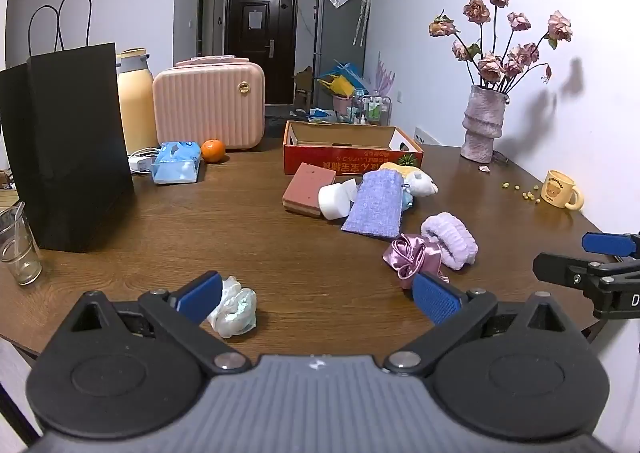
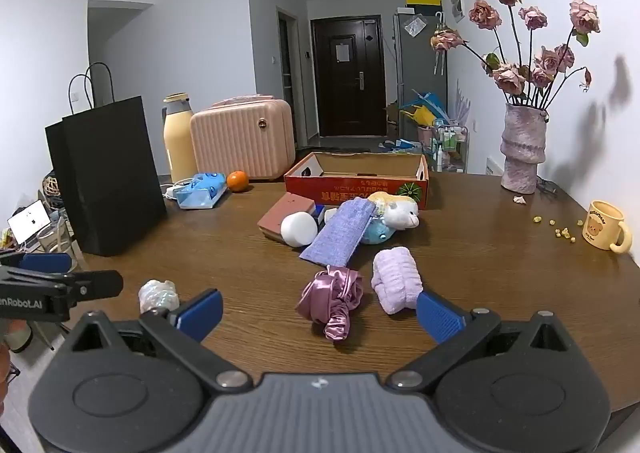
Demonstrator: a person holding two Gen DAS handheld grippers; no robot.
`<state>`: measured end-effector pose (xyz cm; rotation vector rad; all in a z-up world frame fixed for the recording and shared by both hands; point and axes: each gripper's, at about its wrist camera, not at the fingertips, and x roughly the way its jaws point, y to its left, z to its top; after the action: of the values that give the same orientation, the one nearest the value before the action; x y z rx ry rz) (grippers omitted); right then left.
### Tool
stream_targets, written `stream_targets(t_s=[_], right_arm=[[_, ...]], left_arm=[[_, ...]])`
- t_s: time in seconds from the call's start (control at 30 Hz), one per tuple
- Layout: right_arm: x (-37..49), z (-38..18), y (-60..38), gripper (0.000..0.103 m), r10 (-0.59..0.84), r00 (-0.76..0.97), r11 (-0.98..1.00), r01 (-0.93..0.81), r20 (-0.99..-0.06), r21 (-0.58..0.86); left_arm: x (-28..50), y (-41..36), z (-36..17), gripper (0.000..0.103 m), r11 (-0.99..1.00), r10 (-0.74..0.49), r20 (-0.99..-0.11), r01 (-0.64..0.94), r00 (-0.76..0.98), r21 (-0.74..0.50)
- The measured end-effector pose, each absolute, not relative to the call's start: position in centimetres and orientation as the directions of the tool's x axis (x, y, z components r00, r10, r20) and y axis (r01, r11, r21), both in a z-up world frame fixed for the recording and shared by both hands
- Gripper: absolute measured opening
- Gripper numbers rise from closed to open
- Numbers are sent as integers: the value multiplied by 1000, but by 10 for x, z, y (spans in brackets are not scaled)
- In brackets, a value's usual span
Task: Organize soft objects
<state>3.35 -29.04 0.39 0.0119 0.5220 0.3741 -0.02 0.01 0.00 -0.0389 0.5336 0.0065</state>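
Note:
Soft items lie scattered on the brown table [image 1: 248, 237]. A pearly white scrunchie [image 1: 234, 307] sits just beside my left gripper's [image 1: 318, 299] left finger; the jaws stand wide open, nothing between them. My right gripper [image 2: 320, 315] is open too, with a pink satin scrunchie [image 2: 334, 299] in front of its gap and a lilac fluffy band [image 2: 396, 279] by its right finger. Farther back lie a purple fabric pouch [image 2: 340, 235], a white sponge [image 2: 298, 229], a red-brown sponge block [image 2: 285, 215] and a plush toy [image 2: 396, 215]. An open red cardboard box [image 2: 356, 187] stands behind them.
A black paper bag [image 1: 68, 149], yellow flask [image 1: 134, 101], pink case [image 1: 210, 105], tissue pack [image 1: 176, 163] and orange [image 1: 213, 151] stand at the left rear. A glass [image 1: 18, 249] is near the left edge. A vase of dried roses [image 2: 522, 149] and yellow mug [image 2: 606, 227] stand right.

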Motion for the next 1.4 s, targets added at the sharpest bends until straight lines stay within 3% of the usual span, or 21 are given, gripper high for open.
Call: stream_targets(t_s=[1.4], right_arm=[[34,0,-289,103,339,805,936,-343,-486,83]], left_arm=[[1,-6,1,103,999,-8,-503,-12,864,-36]])
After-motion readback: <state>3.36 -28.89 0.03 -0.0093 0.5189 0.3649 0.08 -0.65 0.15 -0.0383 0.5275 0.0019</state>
